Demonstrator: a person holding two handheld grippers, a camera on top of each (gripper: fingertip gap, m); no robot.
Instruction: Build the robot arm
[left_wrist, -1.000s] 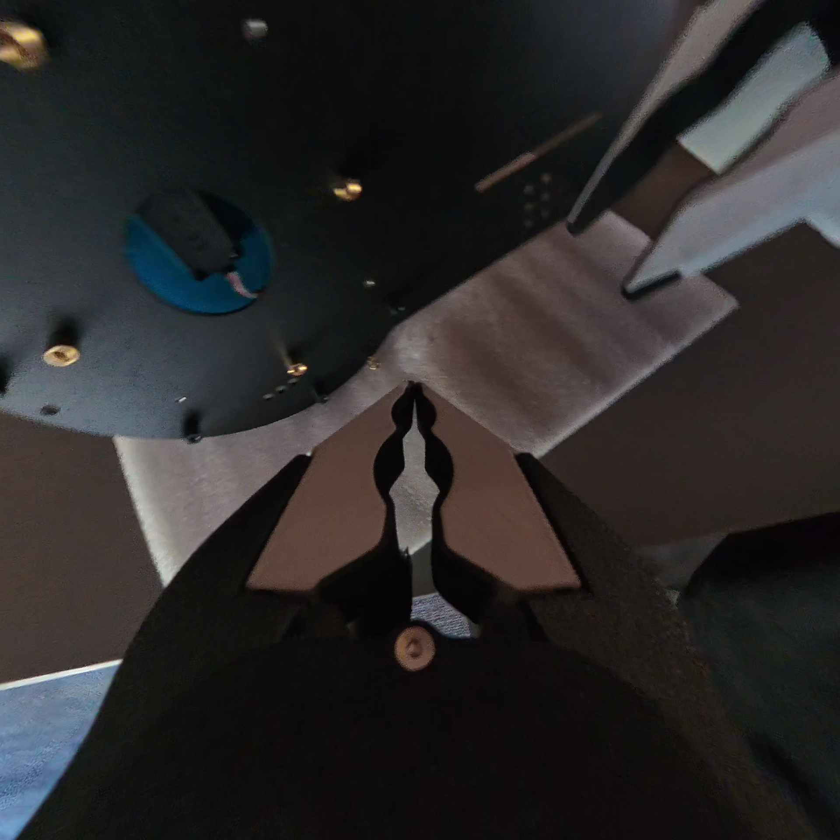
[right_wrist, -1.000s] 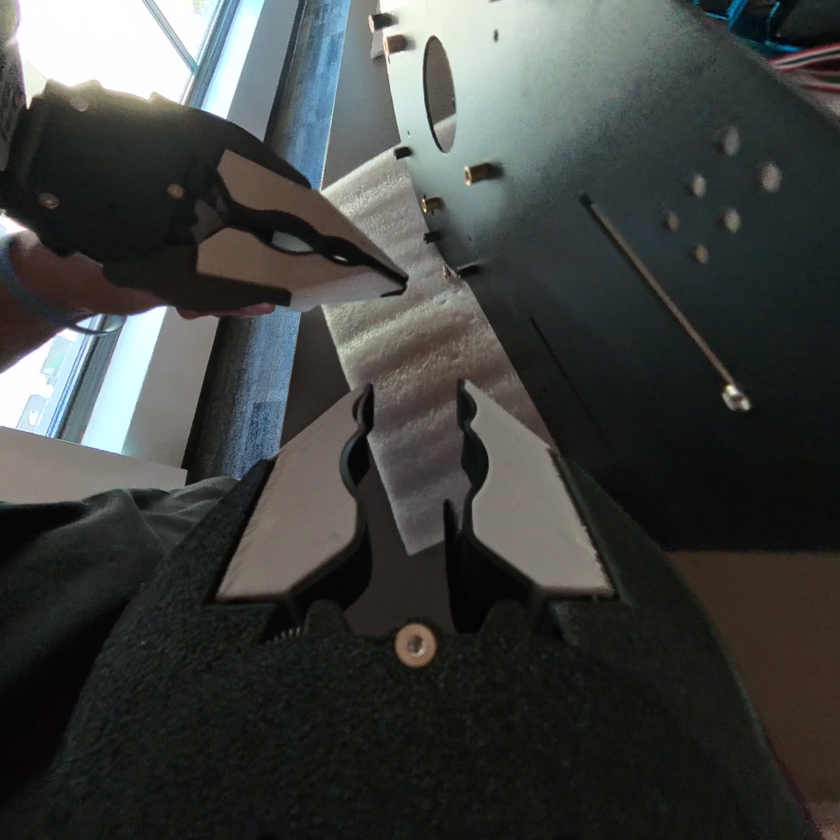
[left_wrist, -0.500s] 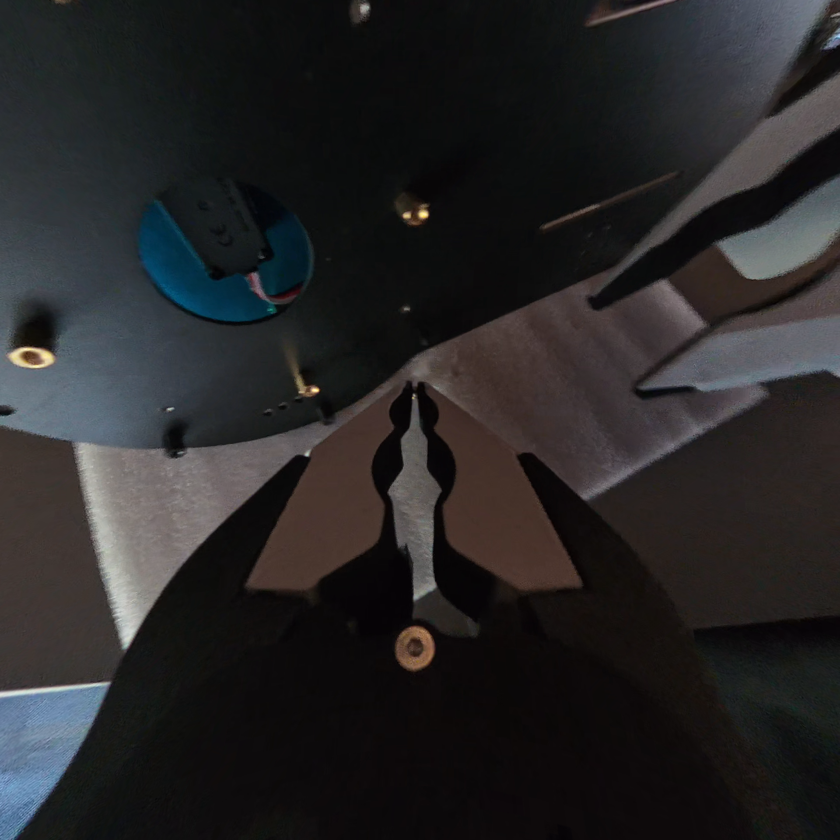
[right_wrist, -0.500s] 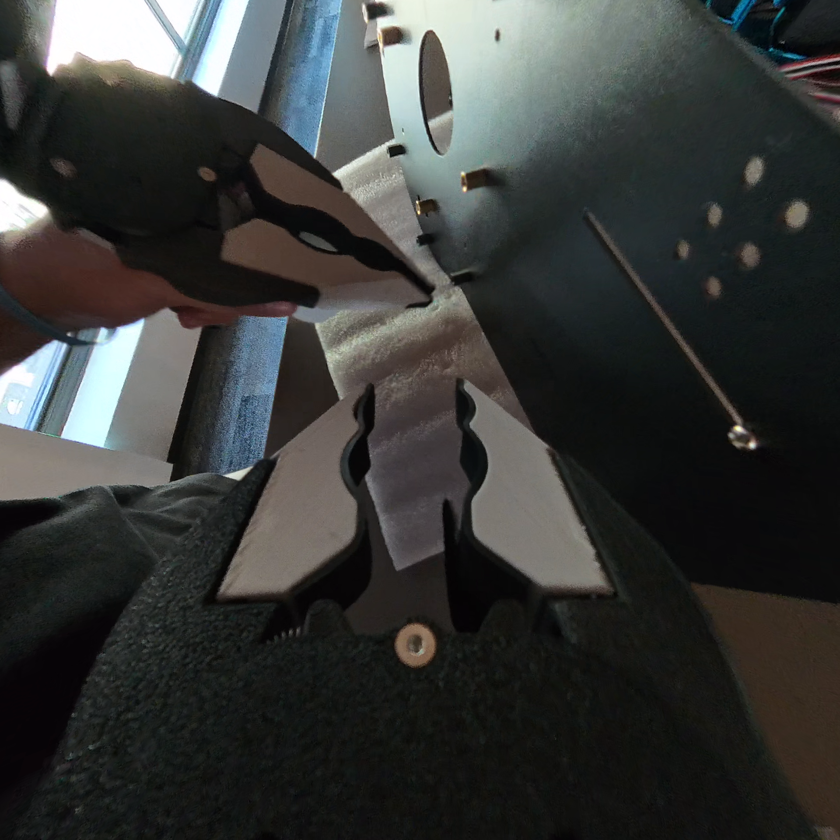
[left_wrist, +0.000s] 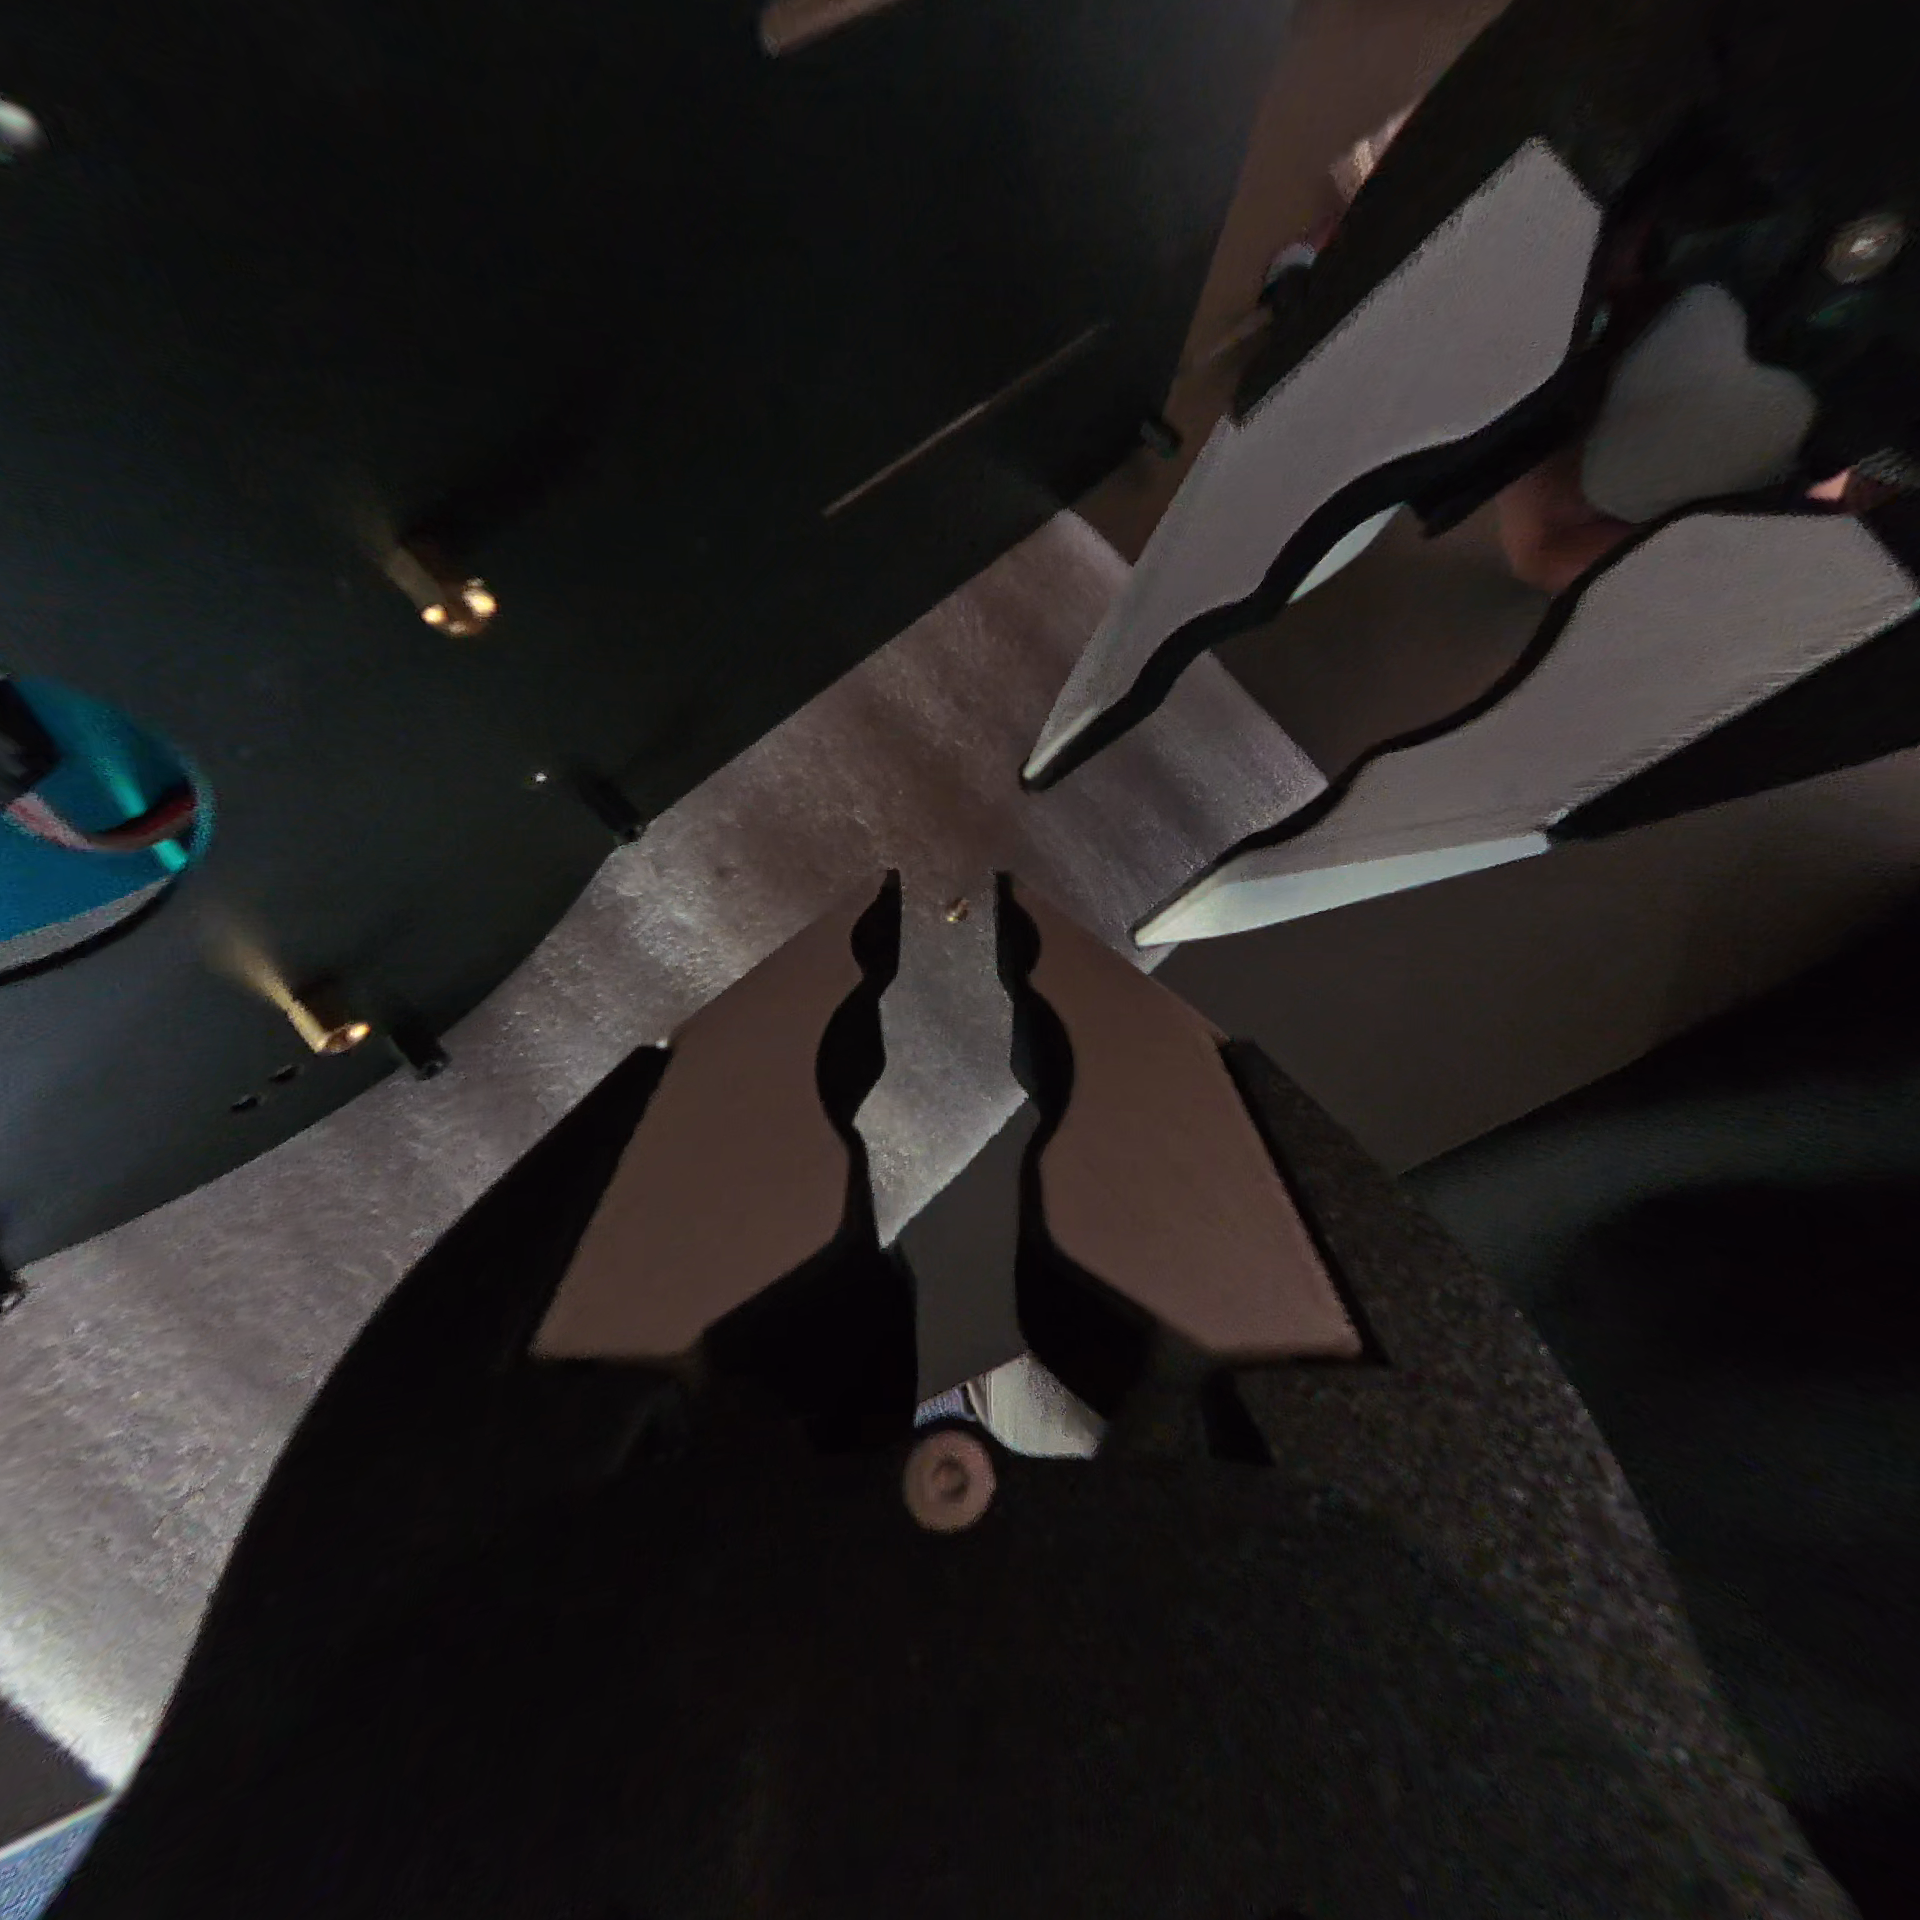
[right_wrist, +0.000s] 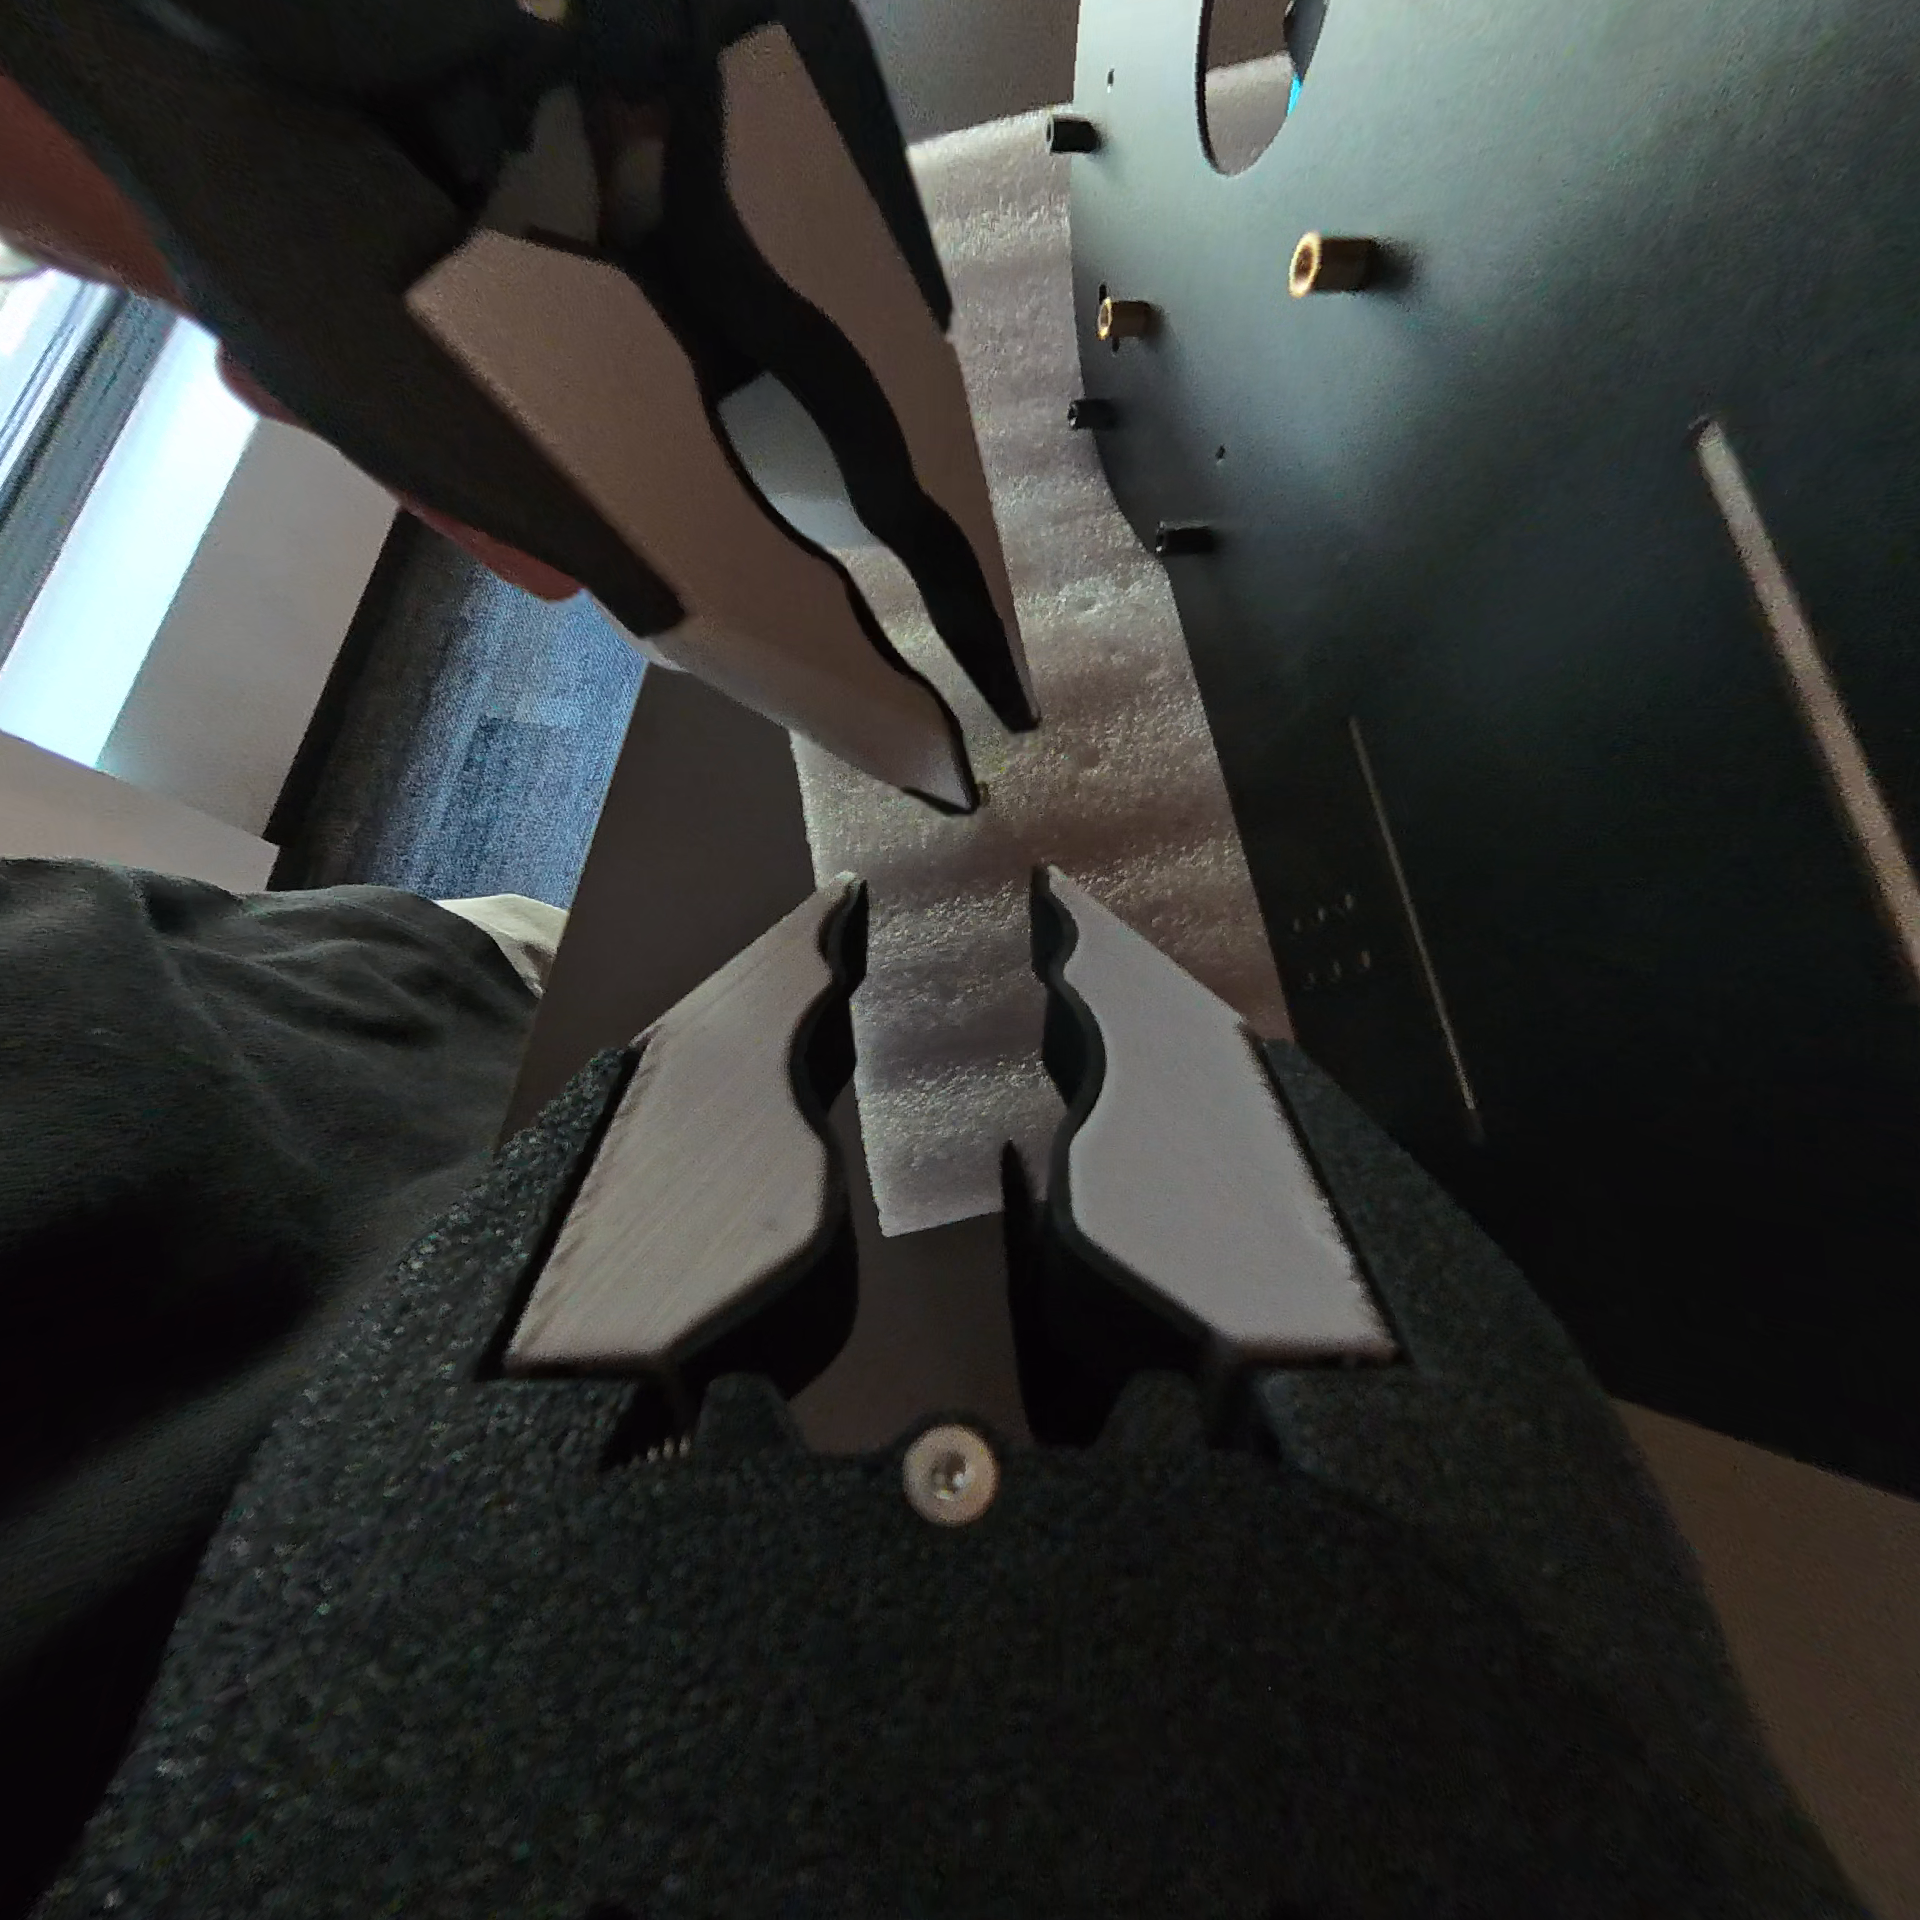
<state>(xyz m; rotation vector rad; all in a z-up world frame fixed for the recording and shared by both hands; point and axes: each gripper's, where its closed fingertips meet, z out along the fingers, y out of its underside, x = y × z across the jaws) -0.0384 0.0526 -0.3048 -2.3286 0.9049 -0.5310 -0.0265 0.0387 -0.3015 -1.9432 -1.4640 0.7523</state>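
**Left gripper parted over foam strip, one small brass part below its tips**

Change since 0.5 s ago: the left gripper (left_wrist: 943, 883), then nearly closed, now has its fingers apart; the right gripper has come in closer to it.

Left wrist view: 1 foam strip (left_wrist: 790, 831) serves as landmark. 1 small brass part (left_wrist: 957, 910) lies on the strip, between the left fingertips, not gripped. 1 black plate (left_wrist: 623, 312) overlaps the strip's far edge; 2 brass standoffs (left_wrist: 457, 608) counted on it, plus 1 round hole showing a blue part (left_wrist: 73, 831). The right gripper (left_wrist: 1081, 857) hangs over the strip's right portion, fingers apart, empty.

Right wrist view: the right gripper (right_wrist: 948, 894) is spread wide over the strip (right_wrist: 1091, 727), holding nothing. The left gripper (right_wrist: 1003, 764) points down at the strip just ahead, tips slightly apart. The plate (right_wrist: 1558, 520) borders the strip's right side; 2 brass and 3 black standoffs counted there.
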